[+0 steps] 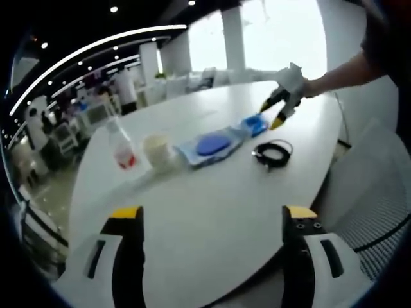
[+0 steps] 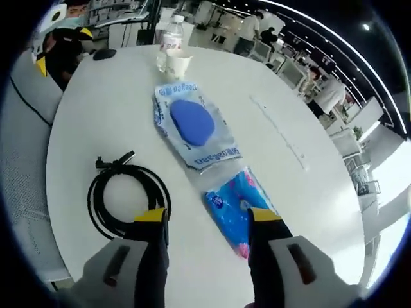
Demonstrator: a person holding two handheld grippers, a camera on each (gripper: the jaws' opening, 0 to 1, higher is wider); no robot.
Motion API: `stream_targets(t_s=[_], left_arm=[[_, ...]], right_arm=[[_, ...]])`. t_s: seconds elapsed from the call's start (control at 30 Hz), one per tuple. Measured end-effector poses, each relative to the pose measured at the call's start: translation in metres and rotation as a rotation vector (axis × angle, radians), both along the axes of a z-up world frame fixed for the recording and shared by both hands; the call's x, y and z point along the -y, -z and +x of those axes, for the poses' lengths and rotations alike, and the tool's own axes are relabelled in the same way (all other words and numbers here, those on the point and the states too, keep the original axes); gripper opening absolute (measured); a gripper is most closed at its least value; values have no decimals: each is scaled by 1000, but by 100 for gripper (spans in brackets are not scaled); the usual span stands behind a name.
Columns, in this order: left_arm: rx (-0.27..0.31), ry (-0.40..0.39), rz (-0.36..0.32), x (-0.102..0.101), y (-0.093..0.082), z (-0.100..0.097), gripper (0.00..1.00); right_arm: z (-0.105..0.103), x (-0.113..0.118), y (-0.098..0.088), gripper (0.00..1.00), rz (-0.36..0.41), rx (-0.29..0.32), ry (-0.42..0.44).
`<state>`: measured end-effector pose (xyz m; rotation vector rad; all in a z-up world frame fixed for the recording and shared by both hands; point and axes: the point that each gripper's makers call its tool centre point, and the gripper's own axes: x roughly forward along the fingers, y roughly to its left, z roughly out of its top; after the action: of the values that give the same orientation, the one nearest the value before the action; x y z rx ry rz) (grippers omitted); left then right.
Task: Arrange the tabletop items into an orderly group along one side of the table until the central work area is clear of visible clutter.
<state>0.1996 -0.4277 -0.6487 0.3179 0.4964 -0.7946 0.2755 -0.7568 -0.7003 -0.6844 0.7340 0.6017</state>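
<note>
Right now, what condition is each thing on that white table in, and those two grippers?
Left gripper: open, holding nothing.
Right gripper: open, over the blue tissue pack.
Wet-wipe pack: lying flat, lid shut.
Black cable: coiled.
Paper cup: upright.
Bottle: upright, capped.

Flat pale-blue plastic wipes pack with dark-blue oval lid: I read "Deeyeo" at both ends, one upside down.
Small bright-blue printed tissue packet: print unreadable to me.
Clear plastic bottle, red label: label illegible.

Left gripper and right gripper, fingers parted.
</note>
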Motion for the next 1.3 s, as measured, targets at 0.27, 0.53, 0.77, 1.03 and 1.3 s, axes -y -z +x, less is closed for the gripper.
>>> stream_targets(t_s=[0.27,0.53,0.77,1.03,1.3], left_arm=[[11,6,-2,0,-1,0,88],[18,14,-2,2,-3,-1,89],[26,4,-9,1,-4,0,91],[23,8,-5,1,-3,-1,91],[17,5,-3,0,-2,-1,90]], right_arm=[[-17,-20,1,52,65,9,15],[-42,-38,17,53,105,-18,31],[-52,-56,22,51,198,7,66],[-59,-70,31,50,262,-11,82],[-64,-81,46,43,340,-27,118]])
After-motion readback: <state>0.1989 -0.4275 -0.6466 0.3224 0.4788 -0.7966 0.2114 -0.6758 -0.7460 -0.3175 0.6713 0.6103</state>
